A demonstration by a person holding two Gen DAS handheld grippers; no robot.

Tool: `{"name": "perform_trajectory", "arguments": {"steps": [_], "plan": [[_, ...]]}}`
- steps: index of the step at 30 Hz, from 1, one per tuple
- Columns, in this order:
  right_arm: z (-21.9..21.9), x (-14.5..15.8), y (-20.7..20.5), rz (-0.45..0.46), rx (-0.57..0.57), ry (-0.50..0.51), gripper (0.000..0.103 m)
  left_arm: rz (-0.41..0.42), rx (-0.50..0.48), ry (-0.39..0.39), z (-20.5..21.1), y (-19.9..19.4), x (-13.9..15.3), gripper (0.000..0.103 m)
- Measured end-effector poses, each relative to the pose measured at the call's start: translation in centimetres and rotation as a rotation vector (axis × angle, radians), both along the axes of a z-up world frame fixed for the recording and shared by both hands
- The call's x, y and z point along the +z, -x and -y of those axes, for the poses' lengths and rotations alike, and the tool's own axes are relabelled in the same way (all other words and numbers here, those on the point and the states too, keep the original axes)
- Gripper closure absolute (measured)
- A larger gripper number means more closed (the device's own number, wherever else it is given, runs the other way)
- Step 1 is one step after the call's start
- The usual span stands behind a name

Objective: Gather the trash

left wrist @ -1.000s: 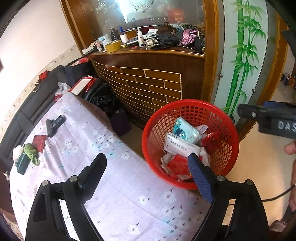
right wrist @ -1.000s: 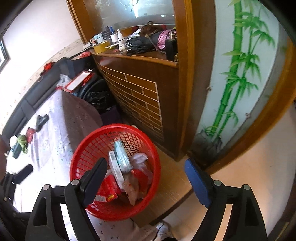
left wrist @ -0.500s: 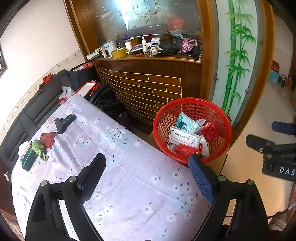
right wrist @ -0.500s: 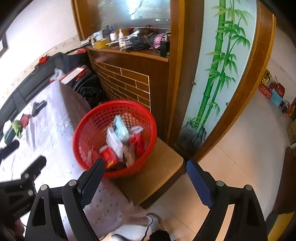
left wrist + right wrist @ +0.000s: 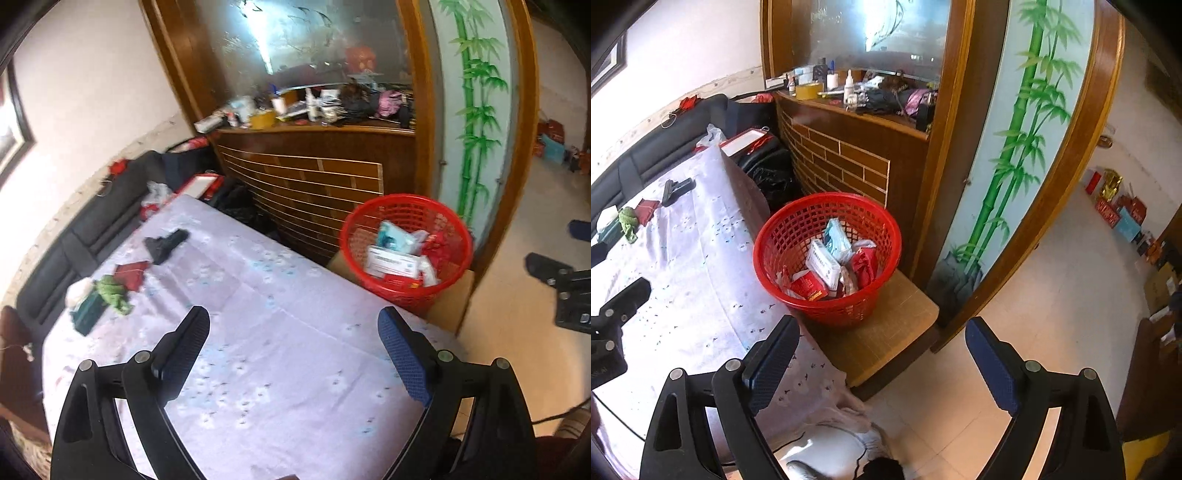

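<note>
Trash already fills part of the red basket (image 5: 827, 258), which stands on a low wooden stool (image 5: 886, 332) just beside the bench (image 5: 258, 332) with its pale flowered cloth; a white box, a blue packet and red wrappers lie inside it. Both tools are empty: the left gripper (image 5: 293, 354) and the right gripper (image 5: 882, 360) have their jaws spread wide, having just been opening, with nothing between them. What seems left to collect sits at the far corner of the bench from the basket: a black object (image 5: 164, 243), a red wrapper (image 5: 133, 273), a green crumpled piece (image 5: 112, 295) and a dark green box with a white wad (image 5: 86, 310), close together near the black sofa (image 5: 74, 240). From the basket, that cluster lies diagonally across the cloth, well apart. In the left wrist view the cluster lies ahead and to the left of the jaws; in the right wrist view it is far off at the left edge, with the left tool in between, so the left hand looks the nearer one for the next pick. The black object's long axis runs slantwise across the cloth, so the jaws would likely need to close across its narrower width.
</note>
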State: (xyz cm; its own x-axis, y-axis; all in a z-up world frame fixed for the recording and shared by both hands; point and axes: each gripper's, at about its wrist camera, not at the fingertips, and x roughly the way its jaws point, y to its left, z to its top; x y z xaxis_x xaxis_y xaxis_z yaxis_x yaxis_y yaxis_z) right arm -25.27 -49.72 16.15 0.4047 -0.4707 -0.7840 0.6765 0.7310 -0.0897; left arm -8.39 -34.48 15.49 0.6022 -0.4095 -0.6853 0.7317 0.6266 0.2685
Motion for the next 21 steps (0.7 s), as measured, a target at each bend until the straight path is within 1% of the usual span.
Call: {"name": "perform_trajectory", "arguments": {"steps": [1, 4, 6, 12, 21], "plan": [[-0.2, 0.1, 0.0, -0.002, -0.001, 0.009, 0.009, -0.003, 0.004, -0.003, -0.1, 0.0, -0.1, 0.012], [-0.4, 0.3, 0.2, -0.003, -0.005, 0.02, 0.009, -0.056, 0.009, -0.001, -0.4, -0.3, -0.5, 0.012], [-0.7, 0.4, 0.1, -0.003, -0.001, 0.023, 0.009, -0.074, 0.01, 0.006, -0.7, -0.4, -0.6, 0.012], [-1.5, 0.4, -0.4, -0.015, 0.023, 0.042, 0.009, -0.066, 0.018, 0.012, -1.3, -0.3, -0.6, 0.012], [-1.9, 0.5, -1.3, -0.023, 0.045, 0.054, 0.009, -0.054, 0.021, 0.011, -1.0, -0.3, -0.6, 0.012]]}}
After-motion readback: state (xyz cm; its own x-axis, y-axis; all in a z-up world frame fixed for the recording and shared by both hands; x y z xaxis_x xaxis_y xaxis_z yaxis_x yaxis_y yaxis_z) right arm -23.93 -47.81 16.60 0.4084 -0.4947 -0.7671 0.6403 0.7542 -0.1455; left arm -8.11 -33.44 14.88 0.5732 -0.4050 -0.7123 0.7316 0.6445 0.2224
